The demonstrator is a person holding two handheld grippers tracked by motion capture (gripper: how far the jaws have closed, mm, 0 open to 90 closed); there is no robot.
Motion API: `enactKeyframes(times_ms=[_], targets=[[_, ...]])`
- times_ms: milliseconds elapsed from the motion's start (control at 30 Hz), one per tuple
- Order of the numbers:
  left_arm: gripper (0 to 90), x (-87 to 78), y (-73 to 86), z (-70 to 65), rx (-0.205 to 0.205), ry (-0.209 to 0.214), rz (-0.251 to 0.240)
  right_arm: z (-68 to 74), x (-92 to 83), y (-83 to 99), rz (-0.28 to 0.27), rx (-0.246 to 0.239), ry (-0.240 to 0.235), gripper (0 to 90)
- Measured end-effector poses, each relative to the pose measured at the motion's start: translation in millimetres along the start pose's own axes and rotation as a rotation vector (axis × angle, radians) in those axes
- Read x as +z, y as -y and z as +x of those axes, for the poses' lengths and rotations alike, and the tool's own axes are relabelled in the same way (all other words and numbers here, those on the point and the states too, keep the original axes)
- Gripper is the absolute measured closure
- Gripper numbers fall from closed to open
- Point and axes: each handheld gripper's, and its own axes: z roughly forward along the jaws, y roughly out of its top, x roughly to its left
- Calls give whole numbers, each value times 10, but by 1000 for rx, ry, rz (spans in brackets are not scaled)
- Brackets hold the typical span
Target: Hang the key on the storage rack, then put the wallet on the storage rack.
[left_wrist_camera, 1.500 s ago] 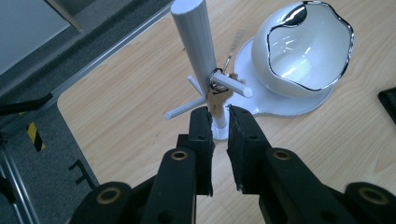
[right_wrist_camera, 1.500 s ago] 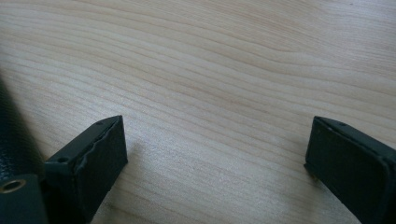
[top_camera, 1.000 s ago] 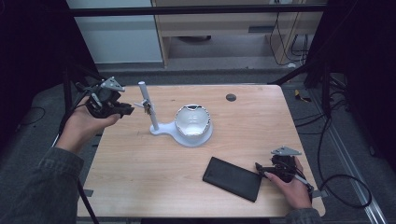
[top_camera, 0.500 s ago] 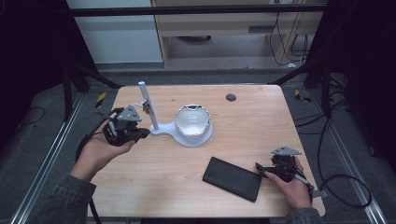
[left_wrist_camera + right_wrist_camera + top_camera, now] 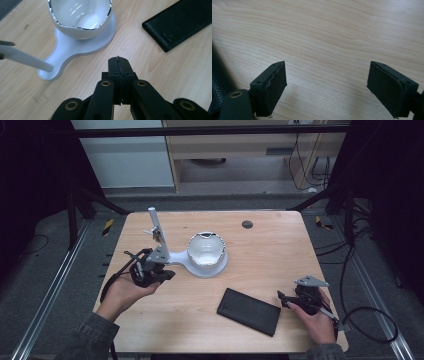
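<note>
High view: left gripper (image 5: 167,274) clenched empty just beside the white stand (image 5: 187,262); right gripper (image 5: 283,298) released beside the wallet (image 5: 249,311). Bowl (image 5: 206,249) looks fragile, slick; grip its rim.

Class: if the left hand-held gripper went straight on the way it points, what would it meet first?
Probably the white stand base under the bowl; bare table lies between, though depth is unclear.

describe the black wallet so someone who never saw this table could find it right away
Start at the wooden table and find the white bowl on its white stand near the middle. Closer to the person's edge and to the right of that lies the wallet, flat on the wood, just left of the right gripper. It is the only flat black rectangle there; the other things are white or round.
</note>
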Motion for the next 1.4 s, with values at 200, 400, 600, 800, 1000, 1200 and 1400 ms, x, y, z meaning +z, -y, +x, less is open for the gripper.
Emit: enactKeyframes(times_ms=[200,400,600,800,1000,1200,1400], targets=[[900,217,-13,-118,21,24,-1,16,-34,-13,-11,-3,13,143],[900,369,-36,-222,40,51,0,33,-60,-29,-30,2,17,134],[900,538,-23,-335,54,77,16,35,-70,-33,-36,-9,19,126],[900,715,3,-505,65,104,16,21,-96,-27,-40,-18,17,115],[900,890,14,-644,87,149,38,42,-96,-33,-41,-16,9,114],[900,1052,50,-724,86,183,66,39,-88,-32,-41,-21,10,117],[900,1183,55,-833,114,209,113,33,-87,-32,-40,-21,12,118]])
